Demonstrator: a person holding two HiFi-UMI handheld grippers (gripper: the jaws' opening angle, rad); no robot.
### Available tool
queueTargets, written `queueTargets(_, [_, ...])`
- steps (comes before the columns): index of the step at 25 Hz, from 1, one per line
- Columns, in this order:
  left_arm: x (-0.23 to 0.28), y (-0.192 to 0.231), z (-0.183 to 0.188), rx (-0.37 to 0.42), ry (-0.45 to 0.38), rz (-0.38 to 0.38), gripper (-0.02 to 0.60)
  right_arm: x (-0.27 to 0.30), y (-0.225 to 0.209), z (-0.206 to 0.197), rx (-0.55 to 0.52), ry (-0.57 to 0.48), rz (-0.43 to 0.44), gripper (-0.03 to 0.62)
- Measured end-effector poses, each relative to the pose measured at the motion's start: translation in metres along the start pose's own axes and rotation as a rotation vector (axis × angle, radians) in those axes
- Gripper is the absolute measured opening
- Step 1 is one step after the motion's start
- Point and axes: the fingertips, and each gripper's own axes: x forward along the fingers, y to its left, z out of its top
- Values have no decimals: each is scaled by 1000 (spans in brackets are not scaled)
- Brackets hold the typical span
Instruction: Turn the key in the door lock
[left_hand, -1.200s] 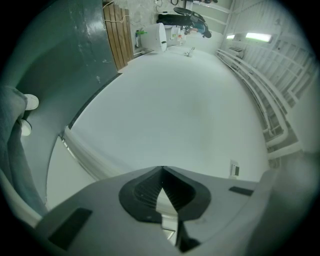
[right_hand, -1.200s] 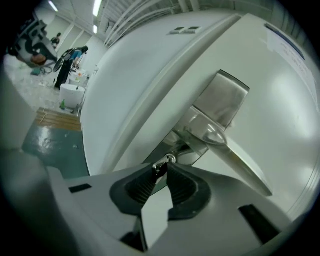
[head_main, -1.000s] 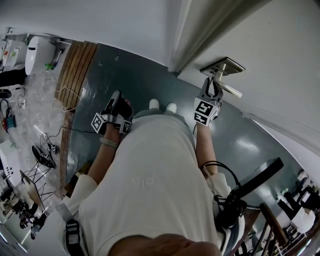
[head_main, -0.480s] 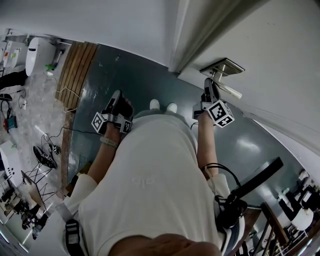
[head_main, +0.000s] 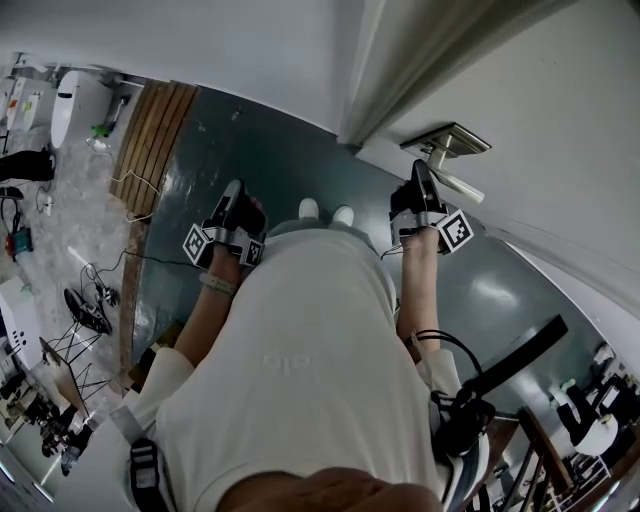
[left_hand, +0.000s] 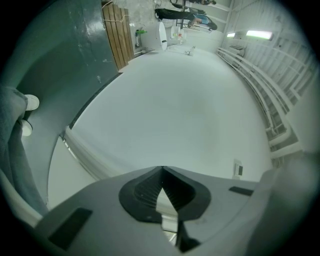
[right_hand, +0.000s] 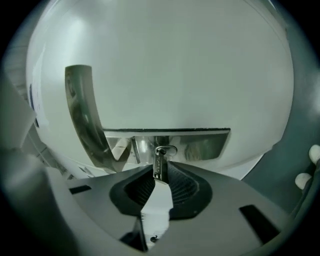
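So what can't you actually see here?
- Key: head view, the right gripper hides it; that gripper's jaws have just been opening, with the key between them.
- Keyhole: right gripper view, the key fills it.
- Key's grip end: right gripper view, buried between the pads.
- Floor under the person: head view, the torso covers it.

Lever handle (right_hand: 82, 115) juts just beside the key (right_hand: 159, 167) — bare door (right_hand: 175, 65) elsewhere.

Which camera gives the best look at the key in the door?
The right gripper view: the key sits close up, stuck in the metal lock plate. In the head view it can't be made out; the left gripper view faces a wall.
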Motion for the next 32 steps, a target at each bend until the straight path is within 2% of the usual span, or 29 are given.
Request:
queueTargets(2, [0, 1, 0, -4, -2, 1, 8, 0, 0, 1, -9, 4, 5, 71])
queueTargets(3, [0, 2, 1, -6, -3, 2, 8, 1, 1, 1, -60, 12, -13, 71])
queueTargets(4, [1, 3, 1, -6, -2, 3, 8, 1, 2, 1, -148, 24, -44, 71])
queueTargets(6, [1, 3, 0, -7, 0, 2, 8, 2, 5, 0, -408, 56, -140, 72])
queueTargets(8, [0, 3, -1, -7, 2, 0, 8, 1, 5, 1, -698, 76, -269, 72])
queueTargets(10, [0, 3, -1, -8, 0, -3, 8, -1, 5, 4, -935, 88, -392, 72])
queueTargets(12, [0, 2, -1, -12, -1, -4, 8, -1, 5, 5, -1074, 99, -473, 72])
queueTargets(15, [-1, 4, 1, -13, -6, -1, 8, 2, 4, 6, -1155, 83, -547, 71])
queueTargets(17, [-2, 5, 2, -16, -9, 0, 8, 4, 5, 8, -1101, 46, -549, 59])
queueTargets(22, [-3, 5, 3, -22, -17, -2, 8, 5, 5, 11, -925, 32, -470, 54])
queueTargets(26, [-1, 5, 1, -24, -15, 0, 8, 4, 8, 11, -558, -20, -275, 51])
queueTargets(30, [-2, 8, 1, -22, -7, 5, 8, -3, 1, 11, -205, -92, -173, 52])
queueTargets(32, [-3, 7, 0, -22, -5, 7, 8, -7, -4, 13, -63, -120, -108, 59])
